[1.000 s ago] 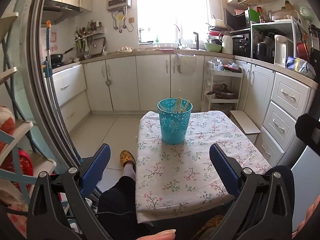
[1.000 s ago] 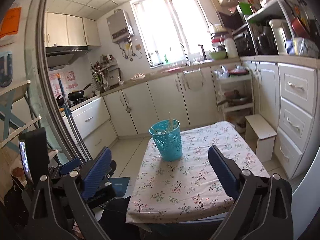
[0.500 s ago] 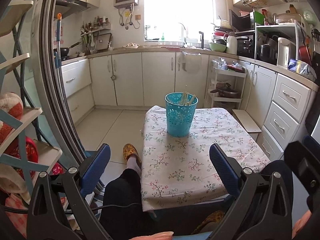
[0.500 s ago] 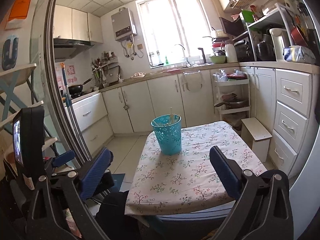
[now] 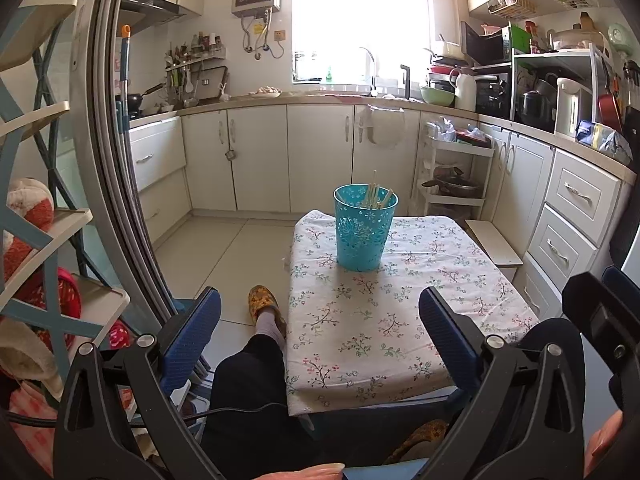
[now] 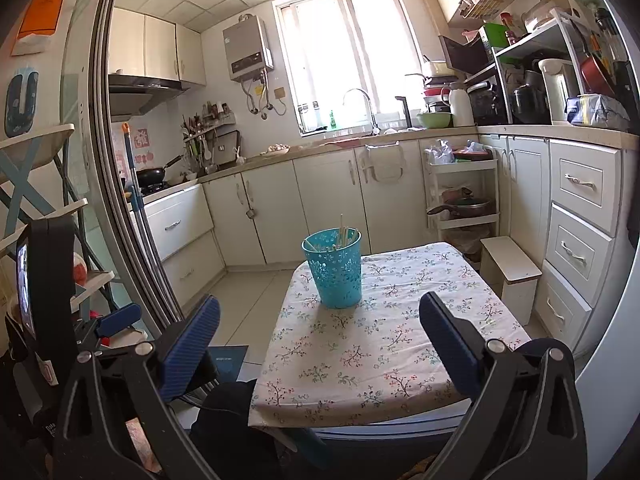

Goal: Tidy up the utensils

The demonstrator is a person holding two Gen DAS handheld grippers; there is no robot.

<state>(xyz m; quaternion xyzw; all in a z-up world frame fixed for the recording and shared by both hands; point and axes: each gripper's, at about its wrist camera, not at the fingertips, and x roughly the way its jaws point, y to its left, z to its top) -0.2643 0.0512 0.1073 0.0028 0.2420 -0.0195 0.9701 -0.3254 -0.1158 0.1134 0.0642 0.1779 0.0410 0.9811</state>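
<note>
A small table (image 5: 400,332) under a floral cloth stands in a white-cabineted kitchen. At its far end, a perforated turquoise basket (image 5: 365,233) stands upright, holding pale chopsticks (image 5: 376,197). Both the left gripper (image 5: 320,332) and right gripper (image 6: 320,334) hover before it, jaws wide apart, holding nothing.

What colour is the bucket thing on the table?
The basket is turquoise blue with cut-out flower patterns, clearest in the left wrist view.

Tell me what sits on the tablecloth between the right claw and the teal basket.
Nothing: in the right wrist view only bare floral tablecloth lies between the open right claw and the teal basket of chopsticks.
</note>
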